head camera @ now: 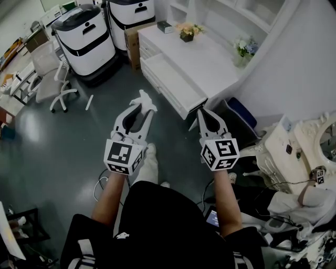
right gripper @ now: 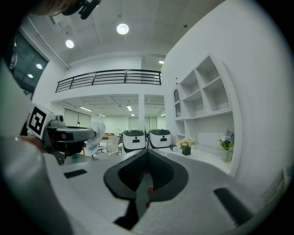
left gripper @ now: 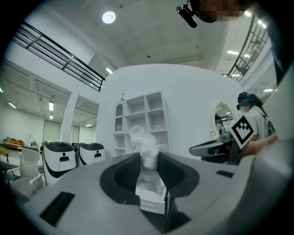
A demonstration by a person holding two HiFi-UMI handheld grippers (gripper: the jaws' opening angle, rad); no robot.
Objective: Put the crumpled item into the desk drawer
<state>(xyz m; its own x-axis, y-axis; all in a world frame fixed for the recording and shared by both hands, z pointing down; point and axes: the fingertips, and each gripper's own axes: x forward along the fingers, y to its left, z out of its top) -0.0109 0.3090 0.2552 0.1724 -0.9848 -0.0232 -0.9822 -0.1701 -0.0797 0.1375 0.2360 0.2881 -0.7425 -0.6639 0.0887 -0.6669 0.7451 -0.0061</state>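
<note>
The crumpled item (head camera: 143, 98) is a wad of white plastic, and my left gripper (head camera: 144, 107) is shut on it at waist height over the grey floor. In the left gripper view the wad (left gripper: 142, 140) sticks up between the dark pads of that gripper (left gripper: 148, 158). My right gripper (head camera: 200, 112) is level beside it, shut with nothing in it; its jaws meet at the tip (right gripper: 146, 151). Ahead stands the white desk (head camera: 212, 55) with one drawer (head camera: 176, 79) pulled out towards me, a short way beyond both grippers. The right gripper view shows the left gripper (right gripper: 69, 134) and the wad (right gripper: 97, 131).
Two white-and-black machines (head camera: 86, 37) (head camera: 131, 16) and a cardboard box (head camera: 134, 44) stand left of the desk. An office chair (head camera: 50, 73) is at far left. Flower pots (head camera: 187, 31) (head camera: 245, 48) sit on the desk. An ornate white chair (head camera: 302, 144) and cables crowd the right.
</note>
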